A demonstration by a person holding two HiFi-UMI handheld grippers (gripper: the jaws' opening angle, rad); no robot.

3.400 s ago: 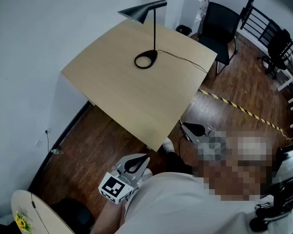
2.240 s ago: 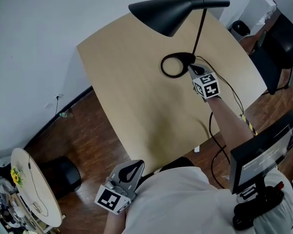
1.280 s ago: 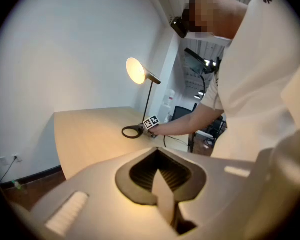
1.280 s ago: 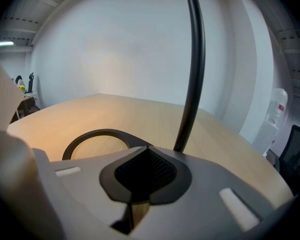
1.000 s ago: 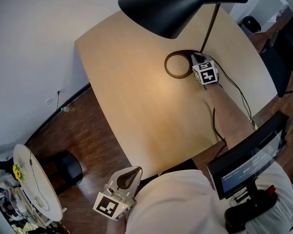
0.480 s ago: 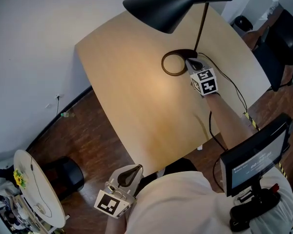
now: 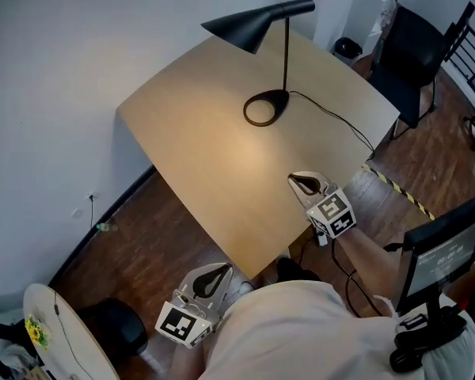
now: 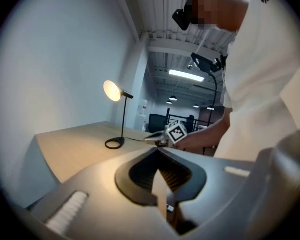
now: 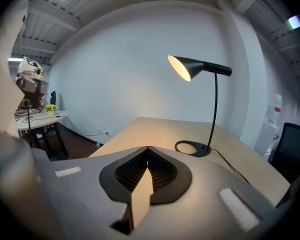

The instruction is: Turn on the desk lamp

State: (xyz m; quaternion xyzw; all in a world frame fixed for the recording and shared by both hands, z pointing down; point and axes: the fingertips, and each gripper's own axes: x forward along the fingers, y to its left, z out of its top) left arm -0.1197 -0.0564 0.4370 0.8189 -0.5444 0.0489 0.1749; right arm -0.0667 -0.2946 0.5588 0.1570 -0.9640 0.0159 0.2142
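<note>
The black desk lamp (image 7: 253,28) stands at the far side of the light wooden table (image 7: 198,149) on a ring-shaped base (image 7: 265,108). It is lit: its shade glows in the right gripper view (image 9: 187,66) and the left gripper view (image 8: 111,90), and a warm patch lies on the tabletop. My right gripper (image 7: 303,184) hovers over the near right edge of the table, well short of the base, jaws shut and empty. My left gripper (image 7: 212,273) hangs below the table's near corner by my body, shut and empty.
The lamp's black cable (image 7: 332,117) runs from the base across the table to its right edge. A black chair (image 7: 404,42) stands beyond the table at the right. Striped tape (image 7: 396,182) marks the wooden floor. A round white side table (image 7: 63,347) sits at the bottom left.
The lamp, dark at first, came on while my right gripper was at its base. That gripper has since drawn back to the table's near right edge. The left gripper stayed low.
</note>
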